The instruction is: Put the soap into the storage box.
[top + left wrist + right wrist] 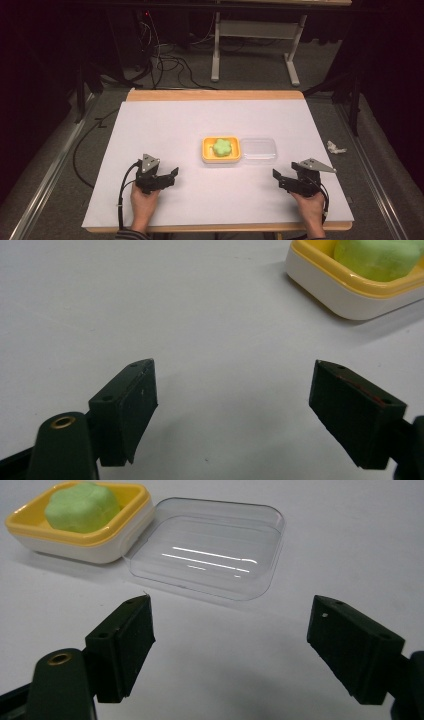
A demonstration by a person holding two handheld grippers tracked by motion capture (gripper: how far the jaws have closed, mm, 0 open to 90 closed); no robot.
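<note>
A yellow-rimmed white soap dish (221, 149) holds a green flower-shaped soap (221, 146) near the table's middle. Its clear plastic lid (258, 150) lies open-side up right beside it, touching its right edge. My left gripper (175, 173) rests low at the front left, open, with bare table between its jaws; the dish (350, 290) and soap (377, 257) show at the top right of its view. My right gripper (276, 176) sits at the front right, open and holding nothing, pointing toward the lid (207, 547) and the dish (80, 530) with the soap (82, 507).
The white table surface (165, 130) has a wooden edge (215, 95) at the back. A crumpled white scrap (335, 147) lies on the floor off the right side. Cables and a table frame stand on the floor beyond.
</note>
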